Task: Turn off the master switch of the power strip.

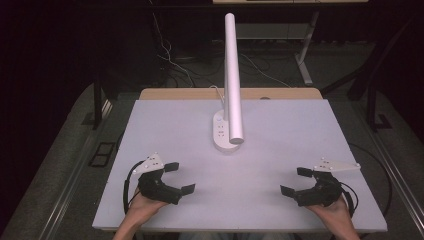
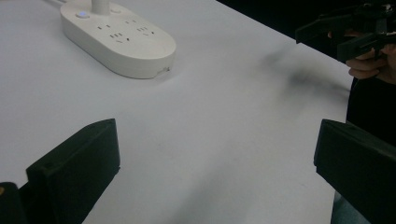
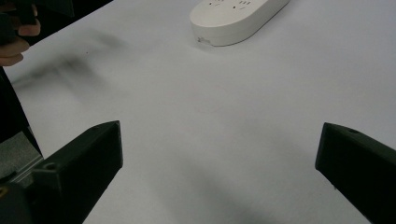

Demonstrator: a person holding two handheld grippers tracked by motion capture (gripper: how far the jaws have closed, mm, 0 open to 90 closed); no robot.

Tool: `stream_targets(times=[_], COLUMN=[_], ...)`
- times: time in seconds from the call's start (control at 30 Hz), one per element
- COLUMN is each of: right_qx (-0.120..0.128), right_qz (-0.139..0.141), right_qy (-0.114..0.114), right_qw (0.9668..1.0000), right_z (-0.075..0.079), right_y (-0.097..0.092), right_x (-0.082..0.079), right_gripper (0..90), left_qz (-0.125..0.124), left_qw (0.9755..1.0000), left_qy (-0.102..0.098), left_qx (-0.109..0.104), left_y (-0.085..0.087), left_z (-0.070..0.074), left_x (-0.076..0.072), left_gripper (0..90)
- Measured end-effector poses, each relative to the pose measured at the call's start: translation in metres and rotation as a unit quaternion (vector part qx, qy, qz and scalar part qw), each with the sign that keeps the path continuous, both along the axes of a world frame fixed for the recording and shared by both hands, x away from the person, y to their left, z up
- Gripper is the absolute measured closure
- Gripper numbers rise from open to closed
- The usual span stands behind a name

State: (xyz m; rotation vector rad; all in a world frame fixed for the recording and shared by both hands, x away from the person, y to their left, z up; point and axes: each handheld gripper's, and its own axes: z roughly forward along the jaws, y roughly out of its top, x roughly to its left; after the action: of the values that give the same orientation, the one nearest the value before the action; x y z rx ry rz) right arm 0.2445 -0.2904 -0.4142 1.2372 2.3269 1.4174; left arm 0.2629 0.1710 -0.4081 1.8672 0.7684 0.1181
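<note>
- Left gripper (image 1: 179, 178): near the table's (image 1: 280, 165) front-left corner, held in a hand. Jaws spread wide, nothing between them, nothing touched.
- Right gripper (image 1: 296, 181): near the front-right corner, likewise hand-held. Jaws wide apart, empty, clear of any object.
- White power strip (image 1: 223, 132): lies flat at mid-table toward the rear edge, well apart from both grippers. Oval body, sockets on top.
- White lamp bar (image 1: 233, 75): rises from the strip's rear end, leaning over it.
- The two grippers face each other across the front edge.

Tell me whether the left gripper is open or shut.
Open: the left gripper has its two black jaws spread wide apart, bare white table between them.
</note>
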Motion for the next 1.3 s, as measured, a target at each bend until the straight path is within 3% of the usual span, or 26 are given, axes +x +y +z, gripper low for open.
stream_targets(times=[0.47,1.3], right_qx=[0.000,-0.001], right_qz=[-0.001,-0.002], right_qy=[-0.002,0.002], right_qw=[1.0000,1.0000], right_z=[0.000,-0.001], right_y=[-0.001,0.000], right_x=[-0.001,-0.001], right_gripper=[0.0,0.0], left_qz=[-0.012,-0.021], left_qw=[0.9996,0.9990], left_qy=[0.007,0.016], left_qx=[0.023,0.037], left_y=[0.000,-0.007], left_z=[0.014,0.037], left_x=[0.012,0.042], left_gripper=[0.0,0.0])
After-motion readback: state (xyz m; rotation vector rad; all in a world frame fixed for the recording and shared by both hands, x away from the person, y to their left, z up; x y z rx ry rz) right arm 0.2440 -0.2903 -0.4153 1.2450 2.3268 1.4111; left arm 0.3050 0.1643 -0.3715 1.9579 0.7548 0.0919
